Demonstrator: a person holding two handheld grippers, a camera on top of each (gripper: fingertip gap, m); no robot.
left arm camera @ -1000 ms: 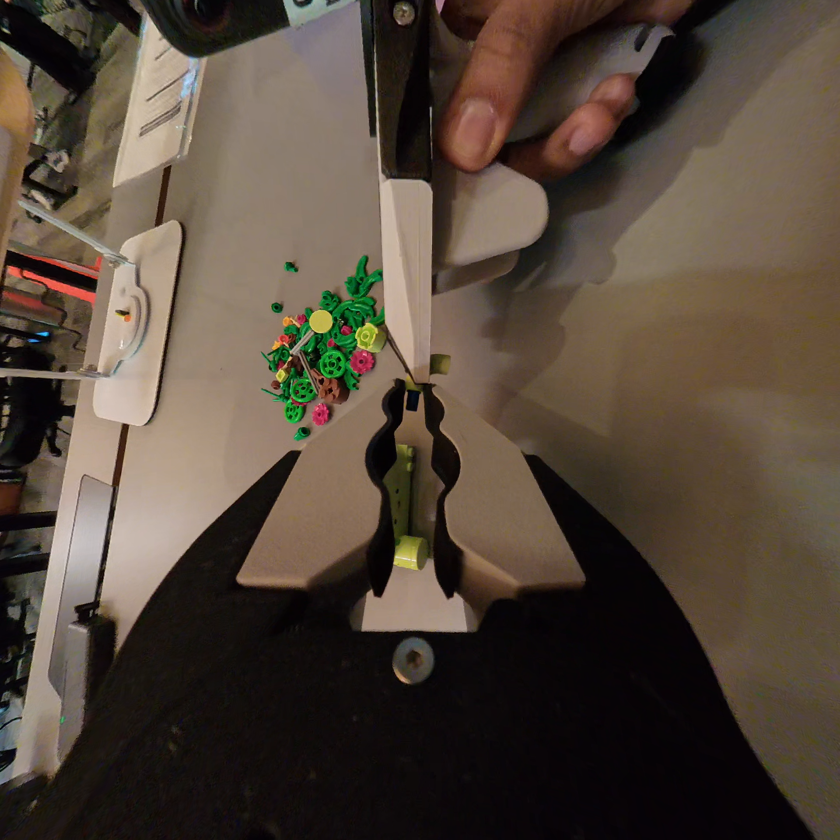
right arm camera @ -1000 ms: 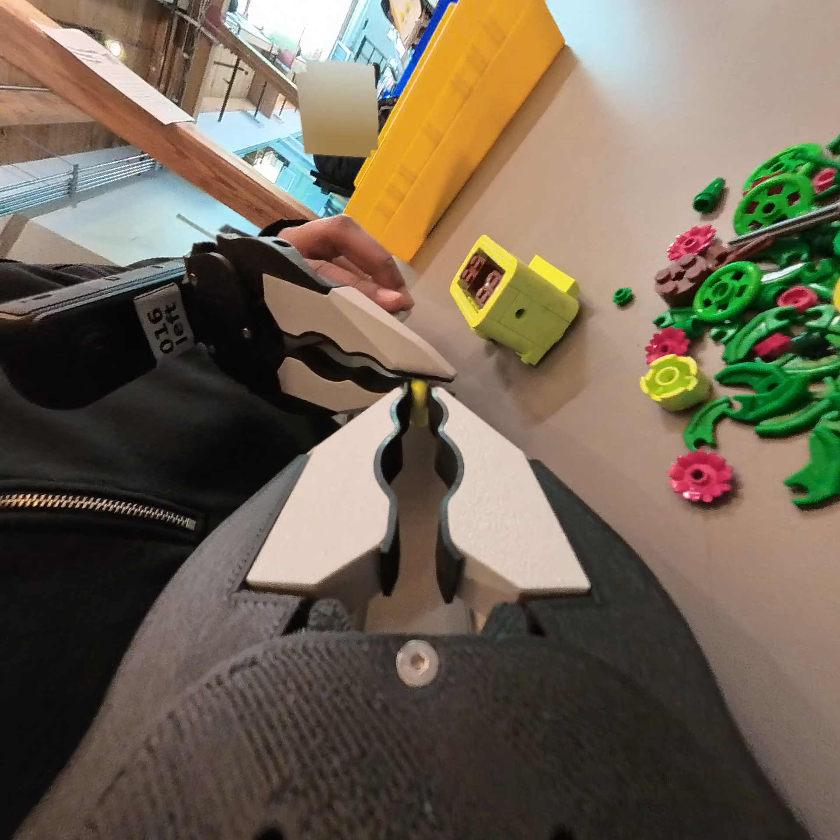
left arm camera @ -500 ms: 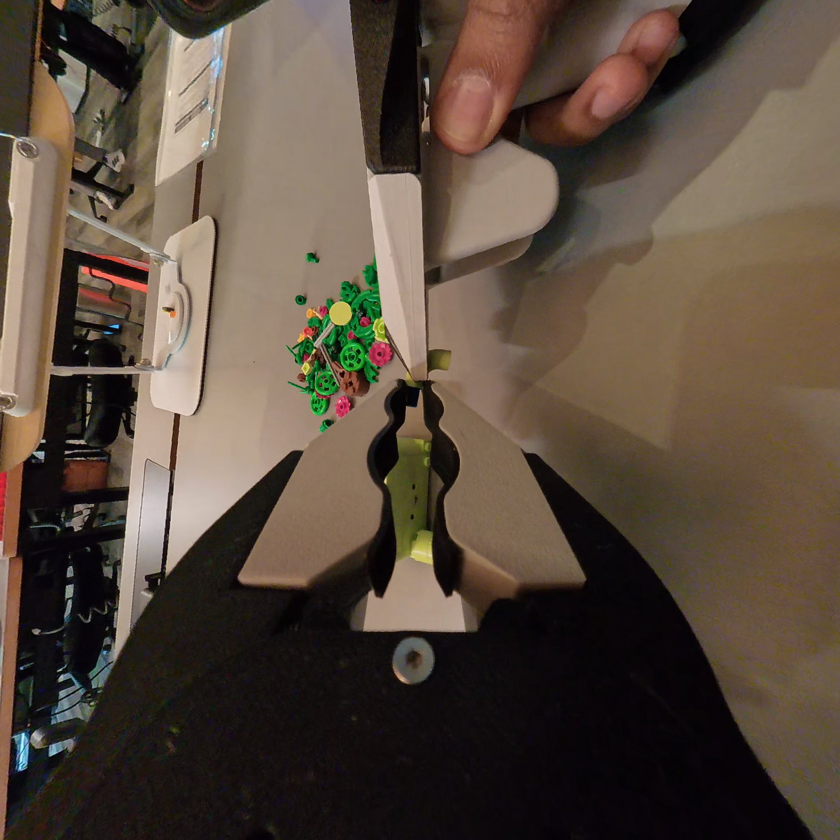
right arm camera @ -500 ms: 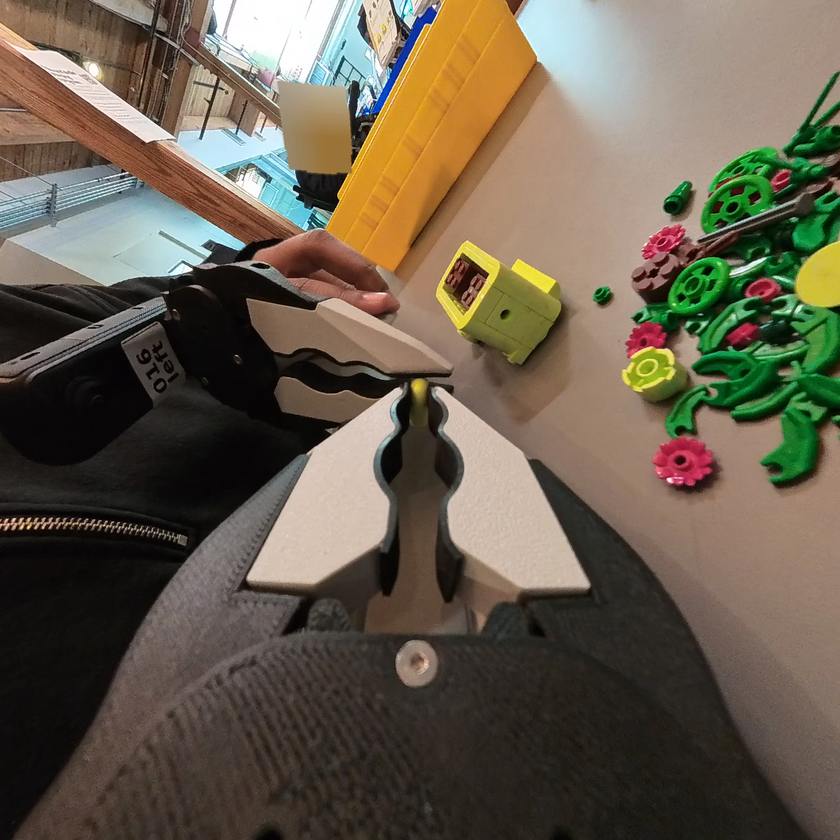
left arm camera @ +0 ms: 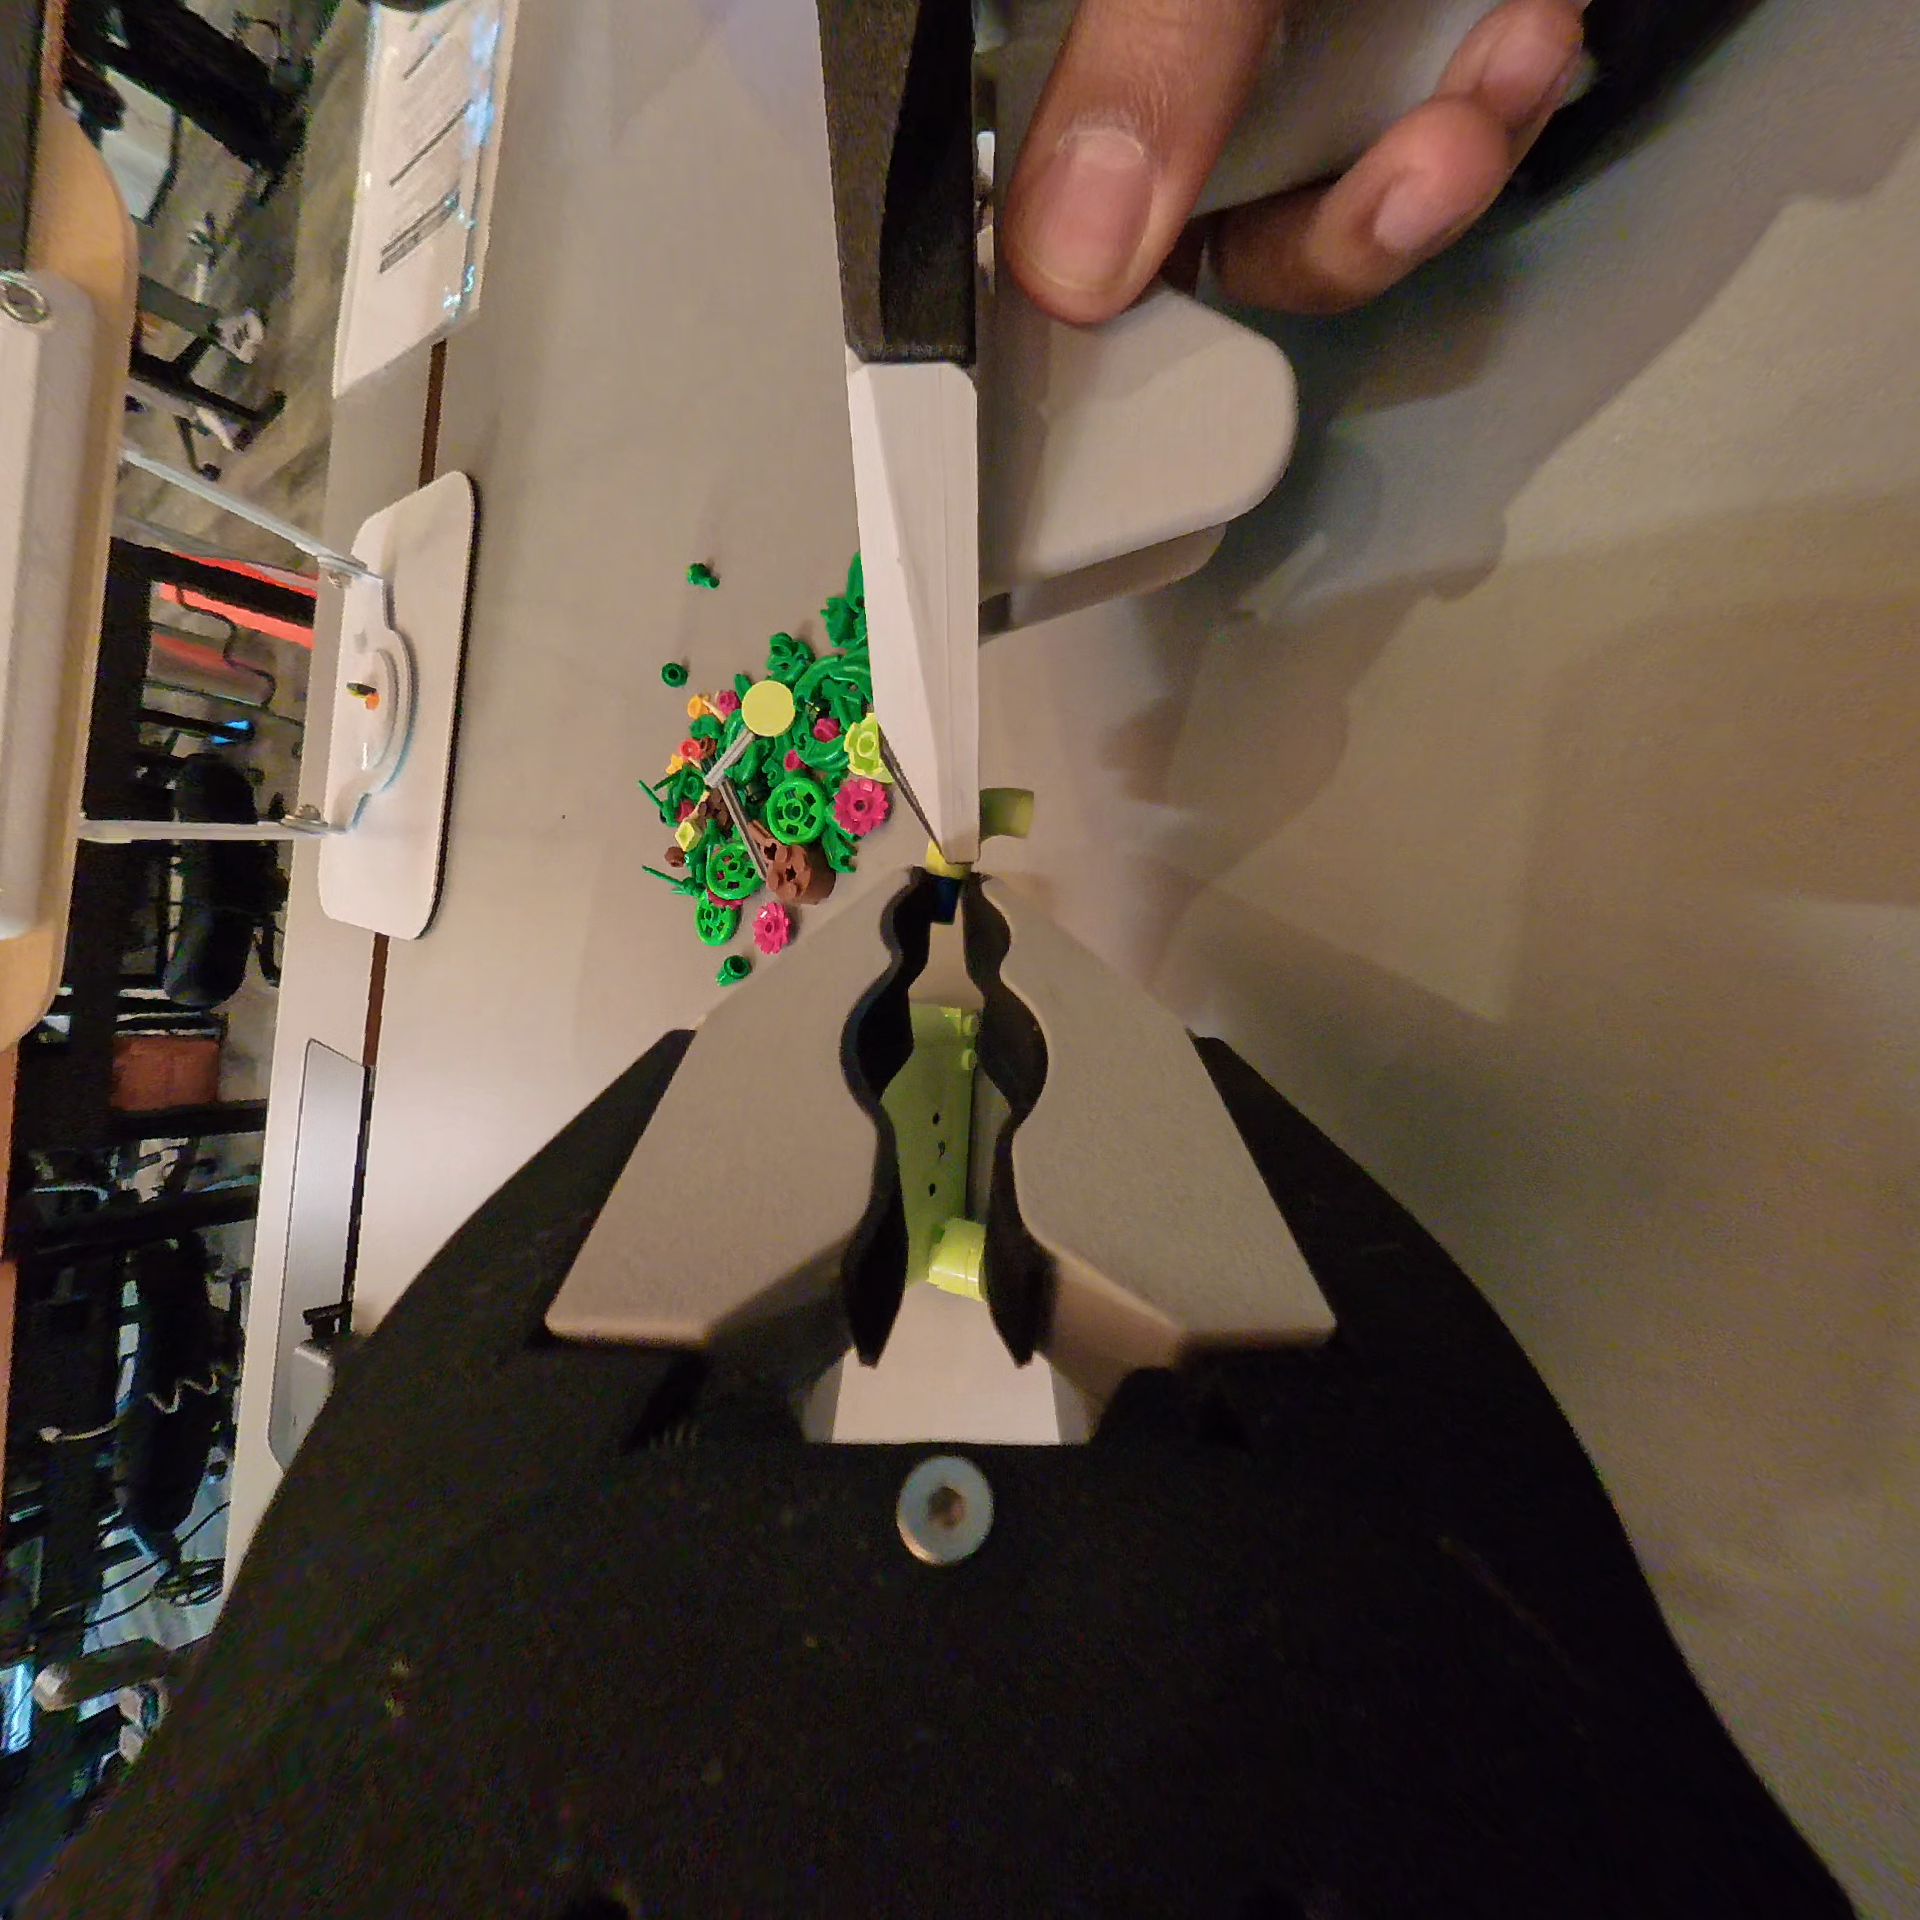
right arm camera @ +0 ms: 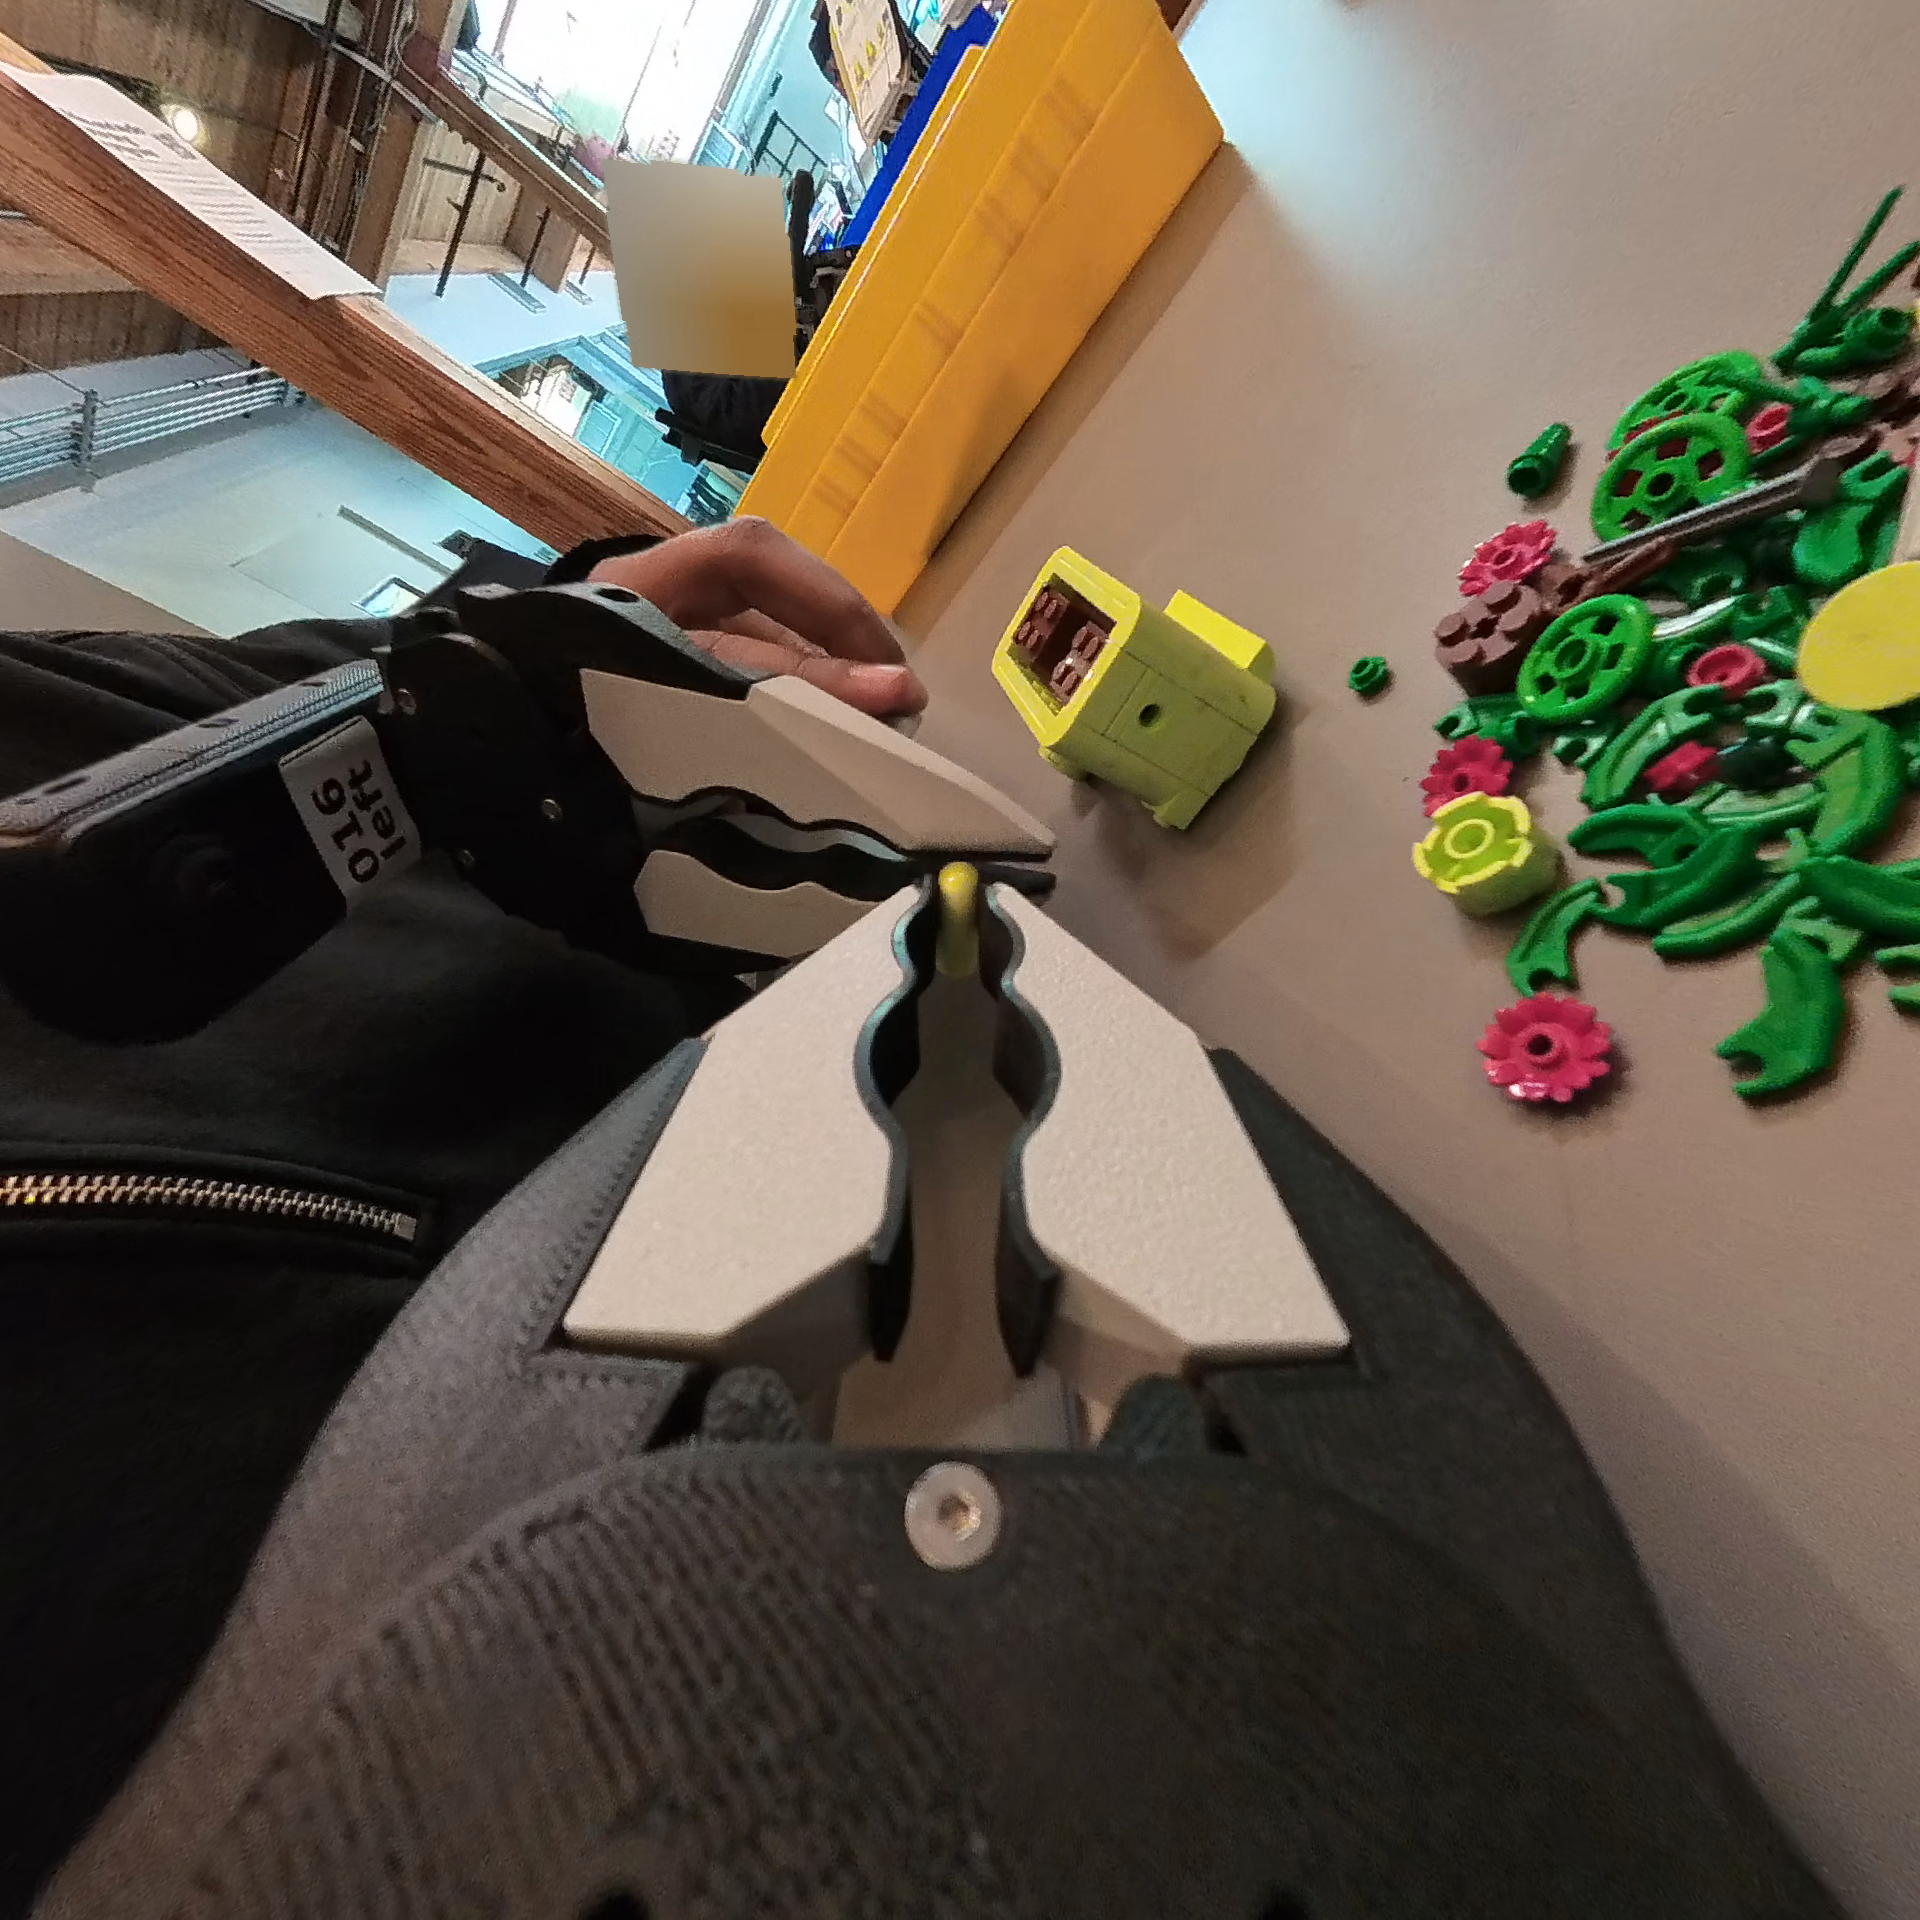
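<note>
In the left wrist view, the left gripper (left arm camera: 943,883) filled the lower half of the frame, its fingers drawn together on a small dark blue piece (left arm camera: 943,902) at their tips. Behind the fingers, through the gap between them, part of a lime green block (left arm camera: 928,1132) showed. Coming down from the top of the frame, the right gripper (left arm camera: 961,847) met those tips point to point, with a small lime green peg (left arm camera: 1006,812) sticking out beside its tip; a hand (left arm camera: 1195,156) gripped it at the upper edge. Just left of the meeting point lay a heap of green, pink and brown plastic pieces (left arm camera: 774,790) on the grey table (left arm camera: 1558,935), and farther left a white plate (left arm camera: 390,707) sat near the table edge.

In the right wrist view, the right gripper (right arm camera: 954,899) was clamped on the lime green peg (right arm camera: 954,920) at frame centre, and the left gripper (right arm camera: 1023,857) reached in from the left, tips touching. Beyond, up and to the right, the lime green block (right arm camera: 1153,707) with brown studs stood on the table, apart from both grippers. The heap (right arm camera: 1714,748) spread along the right edge, and a yellow bin (right arm camera: 987,312) stood farthest, at upper centre
</note>
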